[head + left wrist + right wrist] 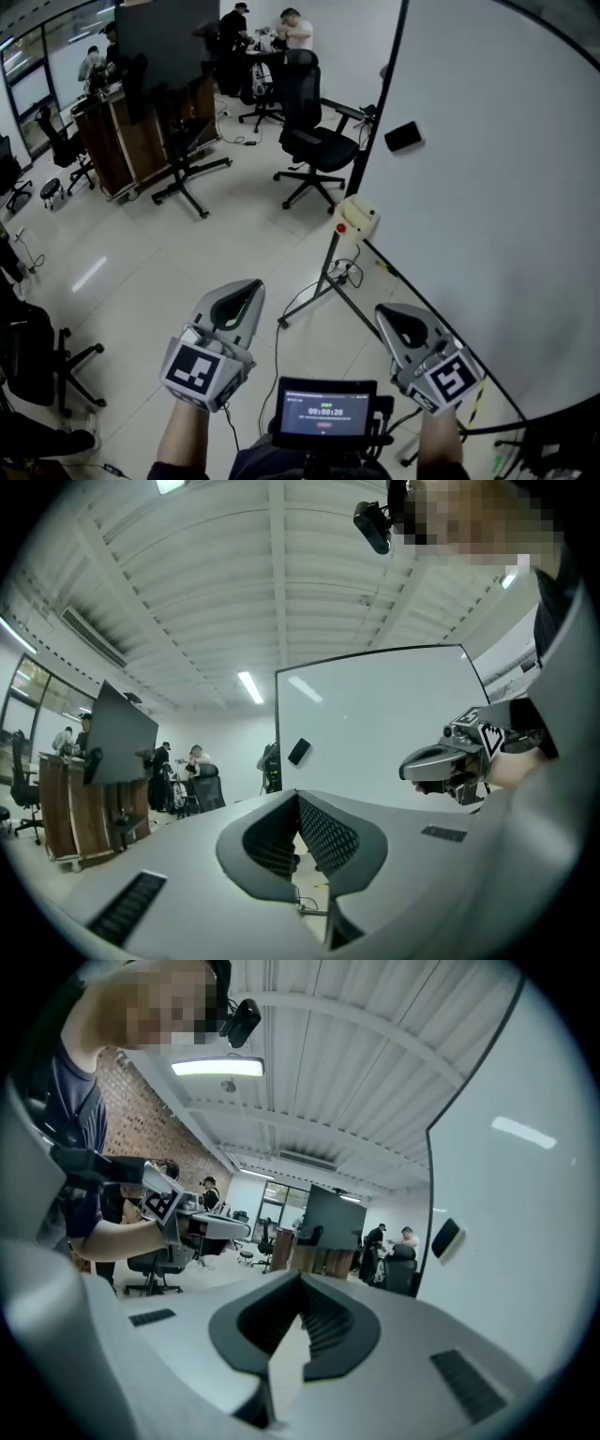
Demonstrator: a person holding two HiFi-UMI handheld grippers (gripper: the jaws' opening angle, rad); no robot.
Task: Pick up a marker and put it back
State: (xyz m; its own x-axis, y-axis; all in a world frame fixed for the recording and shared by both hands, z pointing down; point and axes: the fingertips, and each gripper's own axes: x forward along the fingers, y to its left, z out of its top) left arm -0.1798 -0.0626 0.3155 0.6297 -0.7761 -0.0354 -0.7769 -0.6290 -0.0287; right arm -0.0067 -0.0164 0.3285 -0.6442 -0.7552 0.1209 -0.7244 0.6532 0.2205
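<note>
Left hand-held gripper (298,799): jaws closed, tips meeting, nothing between them. A whiteboard (394,714) stands ahead and to the right. A black eraser (298,752) sits on its face, directly above the jaw tips. The right hand-held gripper (409,769) is to the right, in front of the whiteboard. Ahead to the left is a dark screen (122,738), with people (195,757) beyond it.

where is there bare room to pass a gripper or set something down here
Free: the whiteboard face below the eraser, and the floor tiles between the office chair and the left gripper. Crowded: the board's foot, with stand legs and cables.
</note>
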